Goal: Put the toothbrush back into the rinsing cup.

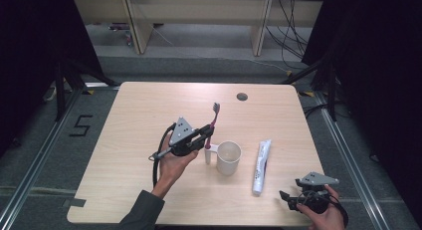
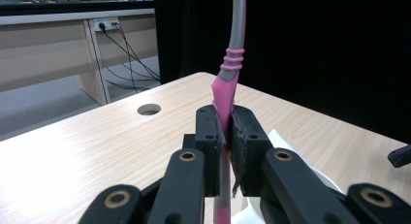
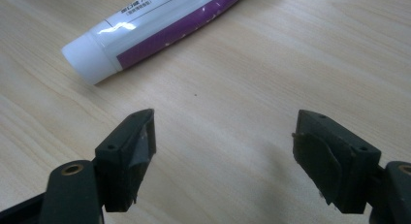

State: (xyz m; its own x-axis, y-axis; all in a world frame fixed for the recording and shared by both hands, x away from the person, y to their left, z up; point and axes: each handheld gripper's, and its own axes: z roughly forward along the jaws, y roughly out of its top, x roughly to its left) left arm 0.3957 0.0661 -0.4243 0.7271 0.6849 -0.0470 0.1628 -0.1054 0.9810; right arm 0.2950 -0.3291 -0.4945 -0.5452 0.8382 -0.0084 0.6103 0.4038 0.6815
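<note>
Right claw (image 3: 223,151) hangs spread over the bare surface (image 1: 129,155) near the toothpaste tube (image 1: 261,166). Farther in, left claw (image 2: 227,136) pinches the light, stiff toothbrush (image 1: 212,124) by its slippery pink handle, upright beside the mug (image 1: 229,158).

One toothbrush (image 1: 213,121) – pink and grey, upright, left of centre. One white mug (image 1: 228,158), mid-table, just right of the toothbrush. One toothpaste tube (image 1: 261,166) – white with a purple stripe, lying flat right of the mug. Two grippers: left gripper (image 1: 205,133) near centre, right gripper (image 1: 286,197) at the near right corner. Two hands, one per gripper. One table (image 1: 134,140), with one round cable hole (image 1: 242,96) at its far edge. One "5" marked on the floor (image 1: 80,125), far left.
</note>
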